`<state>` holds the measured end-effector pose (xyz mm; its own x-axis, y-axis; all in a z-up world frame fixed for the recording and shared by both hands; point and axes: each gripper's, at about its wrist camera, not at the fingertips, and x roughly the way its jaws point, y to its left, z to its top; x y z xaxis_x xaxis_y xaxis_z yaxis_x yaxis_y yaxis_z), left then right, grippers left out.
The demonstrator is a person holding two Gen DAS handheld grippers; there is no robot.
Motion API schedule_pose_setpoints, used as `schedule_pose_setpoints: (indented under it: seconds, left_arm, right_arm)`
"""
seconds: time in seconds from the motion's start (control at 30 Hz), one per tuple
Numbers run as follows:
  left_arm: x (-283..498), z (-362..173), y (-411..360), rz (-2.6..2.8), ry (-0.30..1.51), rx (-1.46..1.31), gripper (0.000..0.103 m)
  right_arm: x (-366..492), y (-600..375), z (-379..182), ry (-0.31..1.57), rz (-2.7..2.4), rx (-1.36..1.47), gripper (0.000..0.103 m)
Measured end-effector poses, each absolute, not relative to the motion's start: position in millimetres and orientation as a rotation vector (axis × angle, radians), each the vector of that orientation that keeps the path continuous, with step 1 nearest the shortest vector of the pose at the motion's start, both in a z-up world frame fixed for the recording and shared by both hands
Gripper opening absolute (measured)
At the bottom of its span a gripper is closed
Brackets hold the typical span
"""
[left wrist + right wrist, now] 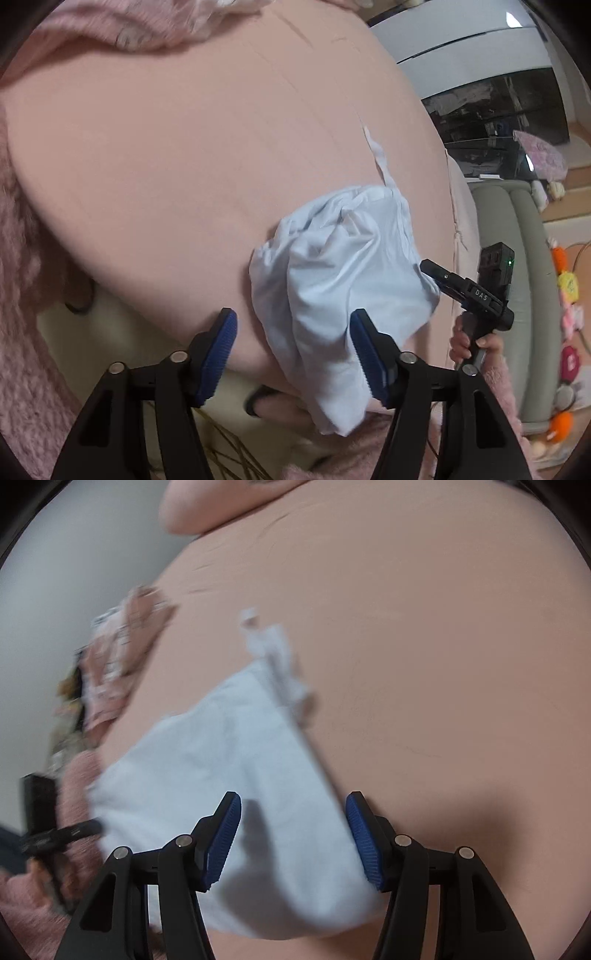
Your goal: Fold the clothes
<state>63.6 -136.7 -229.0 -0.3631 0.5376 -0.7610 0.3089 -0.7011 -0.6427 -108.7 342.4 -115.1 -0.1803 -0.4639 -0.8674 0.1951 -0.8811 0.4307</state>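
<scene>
On the pink bed (184, 166), both grippers' fingers (221, 343) (225, 830) stand spread, leaving the white garment (343, 266) lying loose for folding.

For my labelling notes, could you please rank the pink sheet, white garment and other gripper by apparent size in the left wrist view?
1. Pink sheet
2. White garment
3. Other gripper, though it sits nearer the edge.
</scene>
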Motion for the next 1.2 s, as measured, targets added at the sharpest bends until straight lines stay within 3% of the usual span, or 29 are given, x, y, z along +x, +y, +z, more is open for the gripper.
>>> schedule_pose_setpoints:
  seconds: [0.2, 0.27, 0.33, 0.43, 0.47, 0.5, 0.53, 0.67, 0.8, 0.9, 1.0, 1.17, 1.2]
  left_arm:
    - [66, -231, -138, 2.141, -1.149, -1.633, 0.07]
    - [68, -232, -133, 2.105, -1.139, -1.639, 0.07]
    - [68, -235, -127, 2.133, -1.059, -1.671, 0.07]
    - [42, -238, -104, 2.187, -1.001, -1.623, 0.069]
    - [39, -231, -103, 2.203, -0.963, -1.604, 0.046]
    - [36, -224, -102, 2.219, -0.916, -1.585, 0.032]
    - [34, -216, -102, 2.235, -0.868, -1.565, 0.03]
    - [11, -188, -108, 2.236, -0.744, -1.502, 0.026]
    - [-32, -163, -112, 2.12, -0.606, -1.501, 0.026]
    - [-65, -164, -100, 2.03, -0.444, -1.54, 0.026]
    - [-97, -199, -84, 1.941, -0.316, -1.65, 0.029]
    - [-104, -218, -86, 1.9, -0.327, -1.651, 0.053]
    - [-97, -213, -91, 1.927, -0.335, -1.612, 0.066]
  right_arm:
    - [-112, 320, -126, -0.197, -2.036, 1.693, 0.077]
    - [-111, 317, -125, -0.21, -2.032, 1.692, 0.072]
    - [-110, 315, -123, -0.245, -2.009, 1.68, 0.052]
    - [-107, 313, -132, -0.289, -1.988, 1.682, 0.044]
    - [-104, 310, -135, -0.271, -2.001, 1.673, 0.042]
    - [-102, 308, -134, -0.272, -2.007, 1.653, 0.023]
    - [-99, 306, -132, -0.284, -2.009, 1.642, 0.011]
    - [-74, 305, -104, -0.298, -2.12, 1.607, 0.011]
    - [-31, 322, -70, -0.425, -2.259, 1.514, 0.011]
    - [3, 335, -67, -0.603, -2.346, 1.484, 0.011]
    - [16, 350, -97, -0.757, -2.376, 1.553, 0.015]
    - [12, 371, -126, -0.929, -2.385, 1.615, 0.026]
    - [14, 374, -120, -0.926, -2.41, 1.599, 0.027]
